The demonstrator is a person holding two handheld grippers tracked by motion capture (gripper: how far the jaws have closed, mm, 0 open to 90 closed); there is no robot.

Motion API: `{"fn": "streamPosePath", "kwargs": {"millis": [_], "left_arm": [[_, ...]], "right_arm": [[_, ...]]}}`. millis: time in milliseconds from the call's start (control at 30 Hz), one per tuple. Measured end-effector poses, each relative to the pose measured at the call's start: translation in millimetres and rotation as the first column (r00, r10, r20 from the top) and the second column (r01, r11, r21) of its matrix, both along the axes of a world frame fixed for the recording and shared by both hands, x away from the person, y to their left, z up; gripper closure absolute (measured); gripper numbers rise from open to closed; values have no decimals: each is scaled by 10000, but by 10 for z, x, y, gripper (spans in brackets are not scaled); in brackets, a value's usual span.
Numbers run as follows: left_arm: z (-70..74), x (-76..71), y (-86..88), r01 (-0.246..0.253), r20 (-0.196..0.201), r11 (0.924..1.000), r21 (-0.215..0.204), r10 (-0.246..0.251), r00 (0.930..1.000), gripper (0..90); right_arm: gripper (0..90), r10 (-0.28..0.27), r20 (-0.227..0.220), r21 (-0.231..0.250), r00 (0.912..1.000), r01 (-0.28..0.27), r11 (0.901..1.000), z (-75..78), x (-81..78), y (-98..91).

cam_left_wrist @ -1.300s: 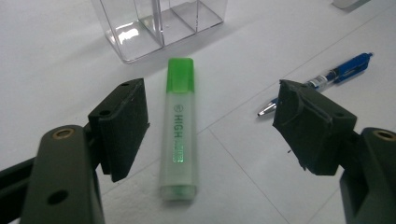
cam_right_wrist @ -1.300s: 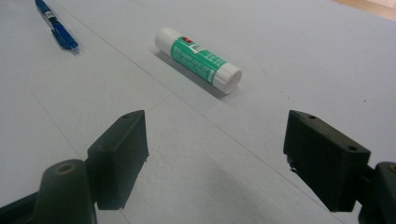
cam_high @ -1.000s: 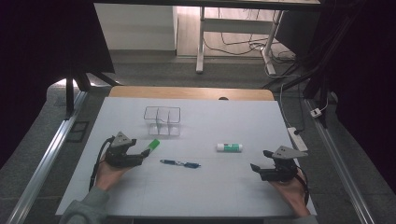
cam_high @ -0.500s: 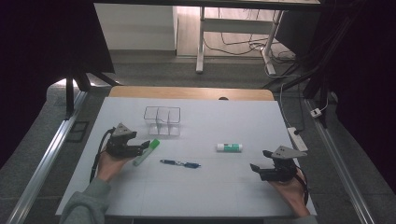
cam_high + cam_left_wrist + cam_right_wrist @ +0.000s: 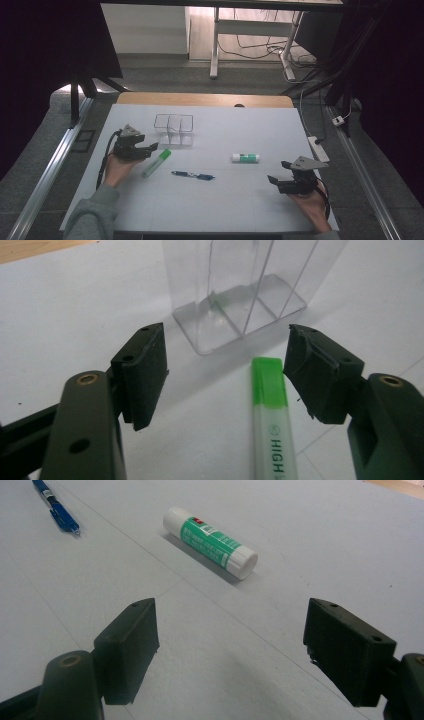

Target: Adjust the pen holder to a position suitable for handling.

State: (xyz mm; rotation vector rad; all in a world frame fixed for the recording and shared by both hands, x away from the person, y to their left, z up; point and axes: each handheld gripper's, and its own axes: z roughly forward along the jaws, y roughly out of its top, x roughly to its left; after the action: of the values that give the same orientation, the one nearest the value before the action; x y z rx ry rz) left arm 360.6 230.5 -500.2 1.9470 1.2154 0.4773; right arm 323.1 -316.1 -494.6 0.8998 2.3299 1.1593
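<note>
A: Step in hand, as judged: the green highlighter is being lined up for a grasp. It lies flat on the white table, cap end toward the clear divided holder, just short of it and not touching.

B: State of the left gripper?

A: Jaws stand apart and have just been closing somewhat. In the left gripper view the highlighter is seen between them, off toward the right-hand pad; no pad is pressed on it.

B: And the right gripper?

A: Jaws wide apart, nothing between. The glue stick lies ahead of it, well clear; the blue pen is mid-table.

B: What is called for next?

A: Probably a small sideways correction, so the barrel is centred between the pads, then a lowering and a firm close. After that, a lift and a tilt toward upright would be needed for one of the holder's compartments. An off-centre close risks the marker being rolled away.
</note>
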Motion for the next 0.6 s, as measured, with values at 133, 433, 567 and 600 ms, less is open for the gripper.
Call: {"fn": "streamPosePath", "kwargs": {"millis": [133,433,567,600], "left_arm": [[-18,82,26,-181,-76,9998,39,181,9998,362],[-97,209,67,-725,-97,9971,217,727,9973,536],[-121,252,71,-870,-150,9959,238,873,9961,611],[-131,286,62,-911,-178,9954,282,916,9956,632]], "right_arm": [[217,-19,-23,-15,10000,19,10000,-8,6,-4],[217,-11,-29,-14,10000,11,10000,-10,8,-3],[218,38,-55,-34,10000,-38,10000,-10,8,3],[218,20,-46,-64,10000,-20,10000,-10,7,4]]}}
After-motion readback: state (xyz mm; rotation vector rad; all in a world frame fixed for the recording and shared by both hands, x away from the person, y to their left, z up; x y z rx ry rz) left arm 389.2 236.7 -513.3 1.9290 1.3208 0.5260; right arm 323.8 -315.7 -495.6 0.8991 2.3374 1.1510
